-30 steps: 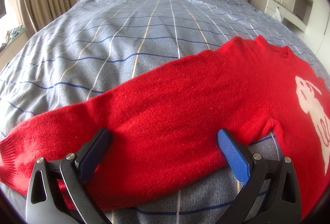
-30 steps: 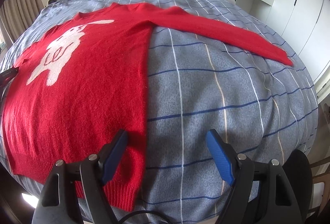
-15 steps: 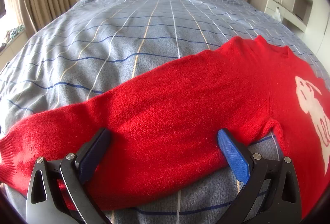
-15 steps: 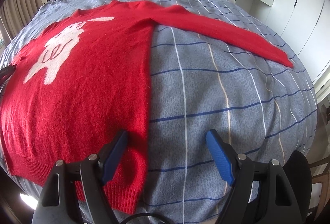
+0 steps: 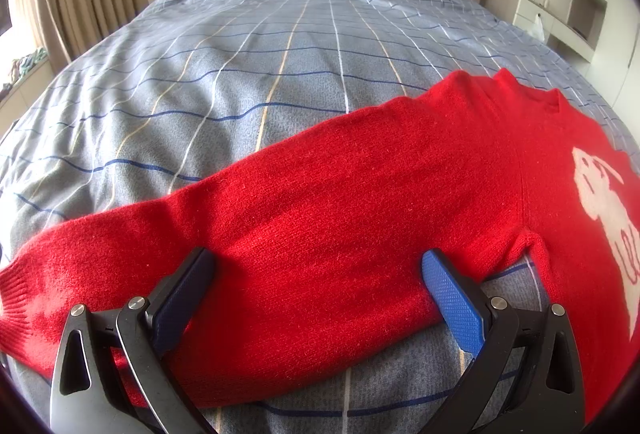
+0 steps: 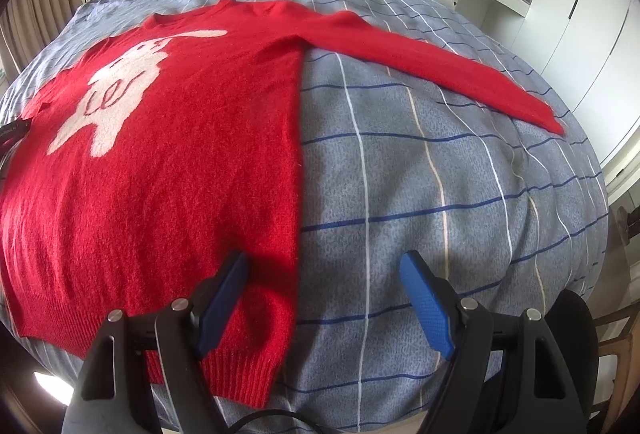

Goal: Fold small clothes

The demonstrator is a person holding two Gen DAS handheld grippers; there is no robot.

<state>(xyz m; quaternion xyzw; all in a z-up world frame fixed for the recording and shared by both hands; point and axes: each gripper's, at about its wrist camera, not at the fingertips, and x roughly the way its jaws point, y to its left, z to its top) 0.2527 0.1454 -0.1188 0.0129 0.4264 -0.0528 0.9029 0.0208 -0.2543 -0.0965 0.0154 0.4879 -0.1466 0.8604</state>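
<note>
Right gripper has advanced over the hem corner; left gripper unchanged.
Both sets of fingers stand apart, unclamped, above the red knitted sweater lying flat on the blue checked bedspread; folding not begun.

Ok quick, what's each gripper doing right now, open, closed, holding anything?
Left gripper: open, fingers astride the red sweater's sleeve, holding nothing.
Right gripper: open over the sweater's hem corner, holding nothing.
</note>
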